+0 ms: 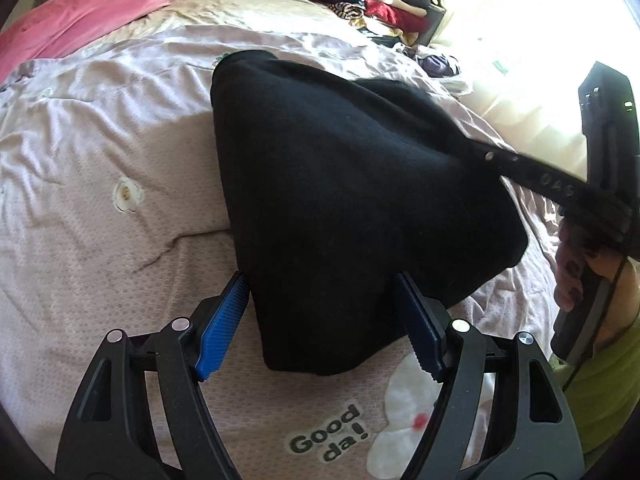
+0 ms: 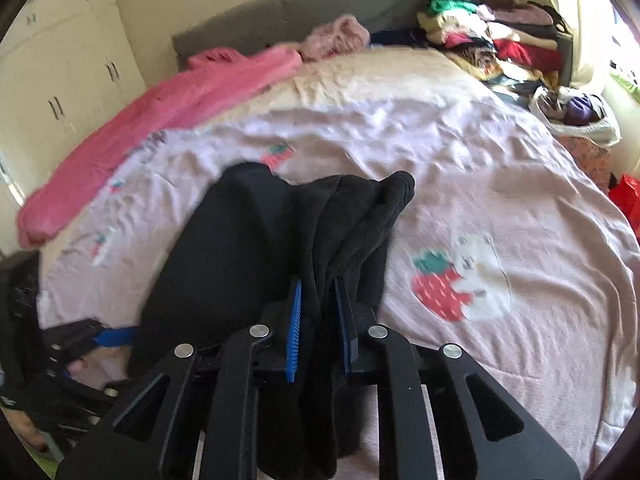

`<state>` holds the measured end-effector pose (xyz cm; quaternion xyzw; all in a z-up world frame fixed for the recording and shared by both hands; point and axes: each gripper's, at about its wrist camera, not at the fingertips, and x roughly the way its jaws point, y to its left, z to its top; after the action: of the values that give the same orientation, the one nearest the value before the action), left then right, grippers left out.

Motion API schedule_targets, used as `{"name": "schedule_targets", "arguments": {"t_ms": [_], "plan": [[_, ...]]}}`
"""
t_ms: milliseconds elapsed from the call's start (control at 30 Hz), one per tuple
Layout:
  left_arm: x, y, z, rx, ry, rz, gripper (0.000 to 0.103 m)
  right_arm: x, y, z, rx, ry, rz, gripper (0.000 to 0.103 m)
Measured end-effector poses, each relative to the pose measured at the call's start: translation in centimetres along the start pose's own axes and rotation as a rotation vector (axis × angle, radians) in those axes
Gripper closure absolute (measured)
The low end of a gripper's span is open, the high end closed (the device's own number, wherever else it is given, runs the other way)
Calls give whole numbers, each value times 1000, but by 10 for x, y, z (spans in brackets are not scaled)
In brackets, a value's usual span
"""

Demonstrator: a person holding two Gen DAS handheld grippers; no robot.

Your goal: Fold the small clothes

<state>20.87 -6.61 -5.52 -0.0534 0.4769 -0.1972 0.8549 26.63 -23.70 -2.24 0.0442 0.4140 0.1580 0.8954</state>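
A black garment lies on the pink bedspread, one side lifted to the right. My left gripper is open, its blue pads on either side of the garment's near corner, not closed on it. My right gripper is shut on a bunched edge of the black garment and holds it up off the bed. The right gripper also shows at the right of the left wrist view. The left gripper shows at the lower left of the right wrist view.
A long pink garment lies along the bed's far left side. A pile of folded clothes sits at the far right corner by the grey headboard. A white bag of clothes lies at the right edge. White cupboards stand at the left.
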Motion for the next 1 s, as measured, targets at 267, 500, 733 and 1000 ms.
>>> {"name": "schedule_targets", "arguments": {"t_ms": [267,500,733,1000], "plan": [[13,6,-2,-22,27,9,35,21,-19,-22,99,9,26,63],[10,6,-3,-19,21,10,35,-25,-10,-30,97,-128,4,58],[4,7,-9,-19,17,19,35,-20,10,-49,2,-26,-15,60],[-5,8,-15,-21,13,21,35,-4,9,-57,56,20,-39,53]]}}
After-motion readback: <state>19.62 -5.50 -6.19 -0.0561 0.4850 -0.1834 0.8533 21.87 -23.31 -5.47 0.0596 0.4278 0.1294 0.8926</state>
